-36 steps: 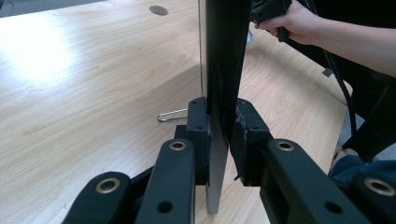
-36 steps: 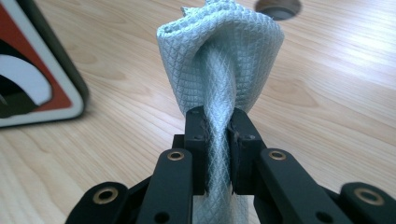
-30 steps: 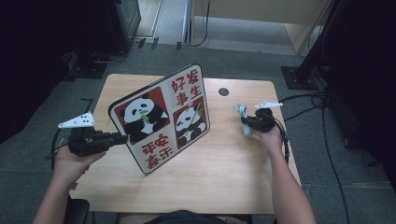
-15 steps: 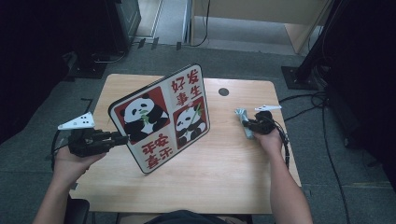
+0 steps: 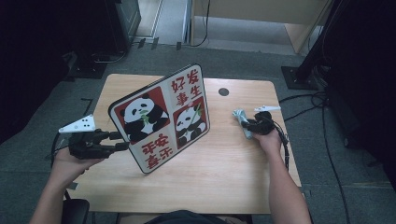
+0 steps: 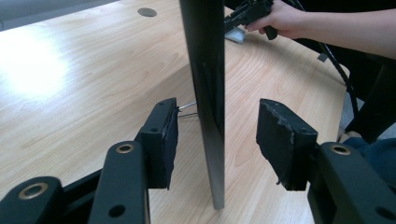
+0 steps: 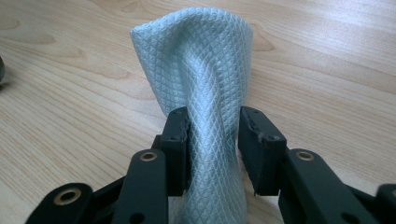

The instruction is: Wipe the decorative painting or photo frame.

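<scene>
The left gripper has just been opening; its pads stand clear either side of the panda board's edge, which rises upright between them. The right gripper, well apart, has been loosening around the grey cloth, possibly barely touching it.

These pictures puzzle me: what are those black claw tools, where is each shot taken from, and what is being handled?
A person sits at a wooden table with a hand-held two-jaw gripper in each hand. One camera looks down from above; one rides on each gripper. The left gripper straddles the edge of a panda picture board; its jaws have just been opening and stand apart from the board. The right gripper has a pale blue cloth between its jaws, which have also just been opening; whether they still pinch it is unclear.
</scene>
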Tool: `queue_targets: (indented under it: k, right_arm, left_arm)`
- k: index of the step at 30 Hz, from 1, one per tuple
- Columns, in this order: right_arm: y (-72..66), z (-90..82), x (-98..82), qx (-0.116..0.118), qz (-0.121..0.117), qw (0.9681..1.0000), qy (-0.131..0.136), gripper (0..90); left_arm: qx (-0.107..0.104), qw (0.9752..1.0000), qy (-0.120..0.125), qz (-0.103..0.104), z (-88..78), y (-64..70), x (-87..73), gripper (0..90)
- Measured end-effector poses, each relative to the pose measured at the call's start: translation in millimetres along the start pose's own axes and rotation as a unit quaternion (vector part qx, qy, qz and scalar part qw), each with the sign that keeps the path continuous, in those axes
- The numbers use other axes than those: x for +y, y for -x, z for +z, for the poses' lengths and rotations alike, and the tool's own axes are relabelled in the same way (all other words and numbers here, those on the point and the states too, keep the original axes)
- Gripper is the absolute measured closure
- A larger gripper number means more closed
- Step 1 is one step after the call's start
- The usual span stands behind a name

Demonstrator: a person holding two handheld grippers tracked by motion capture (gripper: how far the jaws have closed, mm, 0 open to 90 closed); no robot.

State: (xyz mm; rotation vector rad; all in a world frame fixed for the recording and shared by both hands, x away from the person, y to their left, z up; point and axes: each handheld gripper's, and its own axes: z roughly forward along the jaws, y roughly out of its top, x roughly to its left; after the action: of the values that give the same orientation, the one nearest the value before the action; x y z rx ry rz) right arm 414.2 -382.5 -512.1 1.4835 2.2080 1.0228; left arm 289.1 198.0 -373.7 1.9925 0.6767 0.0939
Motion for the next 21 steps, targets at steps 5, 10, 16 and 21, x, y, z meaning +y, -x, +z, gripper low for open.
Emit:
queue_targets:
  k: [5, 10, 16, 21]
  right_arm:
    - [0.2, -1.0, 0.3, 0.005, 0.010, 0.9999, -0.003, 56.4]
    - [-2.0, -5.6, 2.5, 0.009, 0.012, 0.9999, 0.005, 53.7]
    - [-7.2, -13.6, 5.6, 0.012, 0.011, 0.9996, 0.022, 53.5]
    - [-15.5, -20.3, 7.3, 0.012, 0.002, 0.9994, 0.031, 54.4]
  left_arm:
    - [-0.007, 0.9999, -0.006, 0.012, -1.8, -2.0, -6.0, 41.6]
    - [0.000, 1.0000, -0.001, 0.010, -6.2, -8.3, -13.2, 40.8]
    - [0.016, 0.9998, 0.000, 0.011, -6.8, -16.9, -21.0, 40.2]
    - [0.045, 0.9989, -0.004, 0.011, -2.5, -22.9, -25.3, 40.6]
